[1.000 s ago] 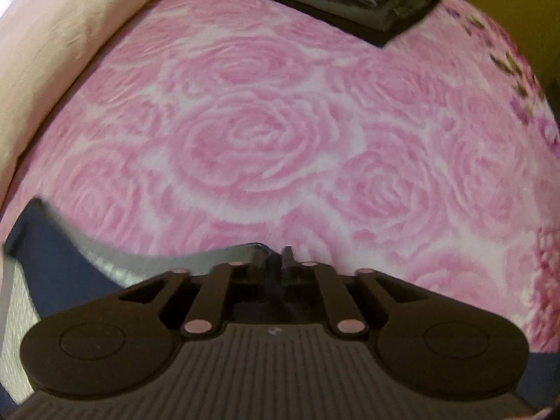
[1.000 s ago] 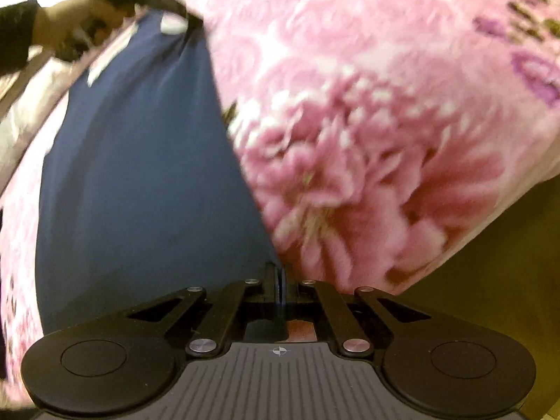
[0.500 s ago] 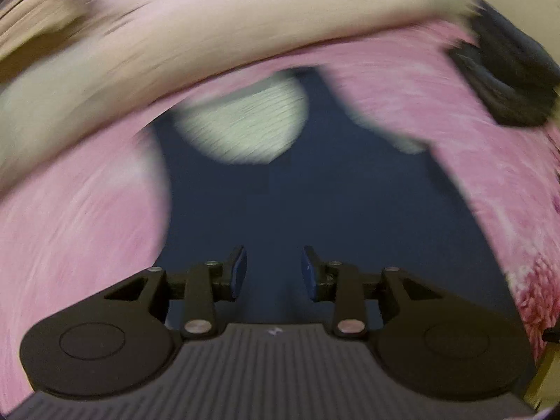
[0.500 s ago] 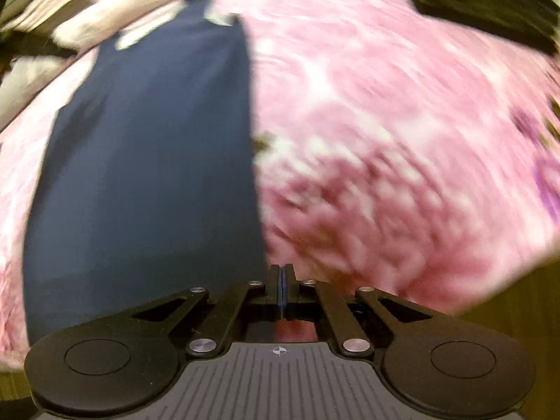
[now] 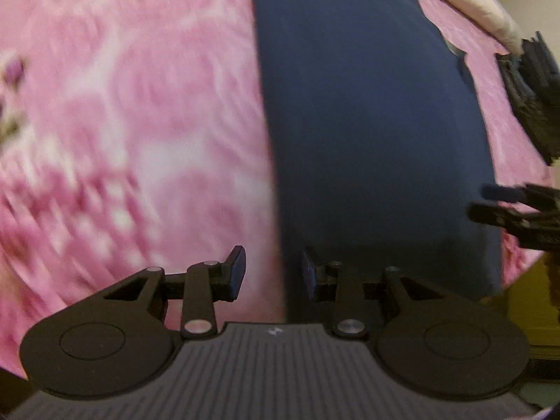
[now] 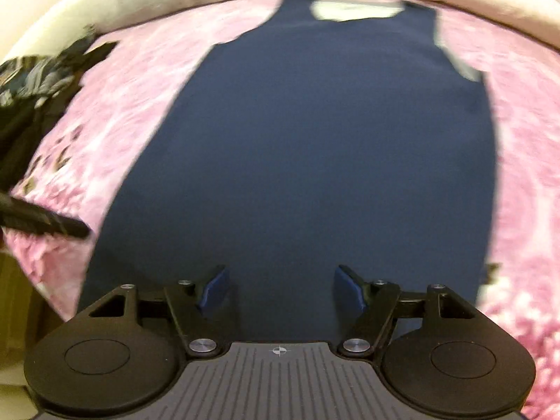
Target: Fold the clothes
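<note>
Hovering both grippers, jaws apart, over the navy garment (image 6: 308, 147).
My left gripper (image 5: 271, 276) straddles its edge; right gripper (image 6: 280, 288) sits above its hem.

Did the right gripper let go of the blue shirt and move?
Yes. The right gripper has opened and swung from the blue shirt's side edge to over its middle, facing the collar.

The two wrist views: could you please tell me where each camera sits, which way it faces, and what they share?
Left wrist: on the left gripper, open, over the navy garment's left edge on the pink floral bedspread.
Right wrist: on the right gripper, open, above the garment's hem, facing its neckline.
Shared: garment, bedspread, the dark folded stack; each also glimpses the other gripper.
</note>
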Demonstrator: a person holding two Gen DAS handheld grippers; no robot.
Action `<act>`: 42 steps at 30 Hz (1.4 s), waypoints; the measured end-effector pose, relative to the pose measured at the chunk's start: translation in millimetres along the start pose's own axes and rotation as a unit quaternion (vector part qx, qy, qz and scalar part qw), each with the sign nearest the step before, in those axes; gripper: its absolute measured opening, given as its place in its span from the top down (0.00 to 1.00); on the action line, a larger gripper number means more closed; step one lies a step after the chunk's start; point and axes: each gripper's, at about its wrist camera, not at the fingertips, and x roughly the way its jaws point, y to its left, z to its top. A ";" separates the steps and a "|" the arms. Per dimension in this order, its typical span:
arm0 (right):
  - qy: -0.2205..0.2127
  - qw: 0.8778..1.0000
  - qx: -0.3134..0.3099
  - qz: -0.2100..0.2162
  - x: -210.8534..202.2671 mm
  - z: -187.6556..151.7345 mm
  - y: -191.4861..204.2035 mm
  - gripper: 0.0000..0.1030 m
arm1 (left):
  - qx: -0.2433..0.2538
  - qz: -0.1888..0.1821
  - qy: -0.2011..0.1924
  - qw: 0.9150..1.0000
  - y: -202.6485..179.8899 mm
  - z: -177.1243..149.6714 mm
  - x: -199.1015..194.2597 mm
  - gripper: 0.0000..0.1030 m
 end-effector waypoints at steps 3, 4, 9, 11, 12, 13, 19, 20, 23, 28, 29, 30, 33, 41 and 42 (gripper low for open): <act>0.015 1.000 -0.016 -0.006 10.5 -3.8 28.7 0.32 | -0.013 -0.041 -0.001 0.999 2.4 -22.6 3.7 0.73; 0.022 1.000 -0.018 -0.010 15.1 -5.8 35.6 0.32 | -0.016 -0.050 -0.003 0.999 5.6 -27.3 3.7 0.73; 0.053 0.998 0.001 -0.044 33.2 -10.7 45.6 0.32 | 0.003 -0.087 -0.014 0.996 5.5 -42.2 5.2 0.98; 0.052 0.997 -0.030 -0.043 32.4 -10.5 58.7 0.32 | -0.007 -0.112 -0.026 0.993 12.9 -38.7 0.7 0.99; 0.050 0.997 -0.048 -0.040 31.8 -10.8 65.3 0.32 | -0.009 -0.121 -0.030 0.992 16.1 -34.3 -0.9 1.00; 0.053 0.995 -0.082 -0.030 32.0 -13.4 75.5 0.32 | -0.010 -0.129 -0.035 0.991 19.2 -29.7 -2.5 1.00; 0.055 0.956 -0.288 0.024 44.8 -44.5 145.8 0.32 | -0.013 -0.192 -0.049 0.980 31.3 -5.5 -5.9 1.00; 0.045 0.946 -0.319 0.023 48.2 -50.1 156.0 0.32 | -0.013 -0.190 -0.048 0.980 28.0 -2.1 -6.2 1.00; 0.003 0.924 -0.382 -0.013 56.4 -58.3 175.9 0.32 | -0.001 -0.184 -0.053 0.982 8.5 4.8 -10.4 1.00; -0.032 0.976 -0.216 -0.003 34.0 -27.1 127.3 0.78 | 0.000 -0.163 -0.088 0.983 -0.5 -18.5 -37.7 0.74; -0.035 0.987 -0.154 0.011 27.1 -17.9 106.5 0.82 | -0.006 -0.154 -0.098 0.983 -0.1 -22.2 -41.6 0.74; -0.038 0.995 -0.091 0.025 20.2 -8.7 85.7 0.83 | -0.012 -0.150 -0.101 0.983 1.7 -25.4 -44.0 0.74; -0.032 0.994 0.098 0.035 19.9 4.3 19.8 1.00 | -0.015 -0.133 -0.100 0.986 4.2 -33.2 -45.5 0.74; -0.005 0.997 0.070 0.043 25.2 5.9 8.3 1.00 | 0.003 -0.084 -0.087 0.993 -10.0 -36.9 -17.4 0.71; 0.001 0.998 0.035 0.045 26.7 3.2 18.4 1.00 | -0.001 -0.073 -0.089 0.993 -7.7 -38.0 -16.2 0.71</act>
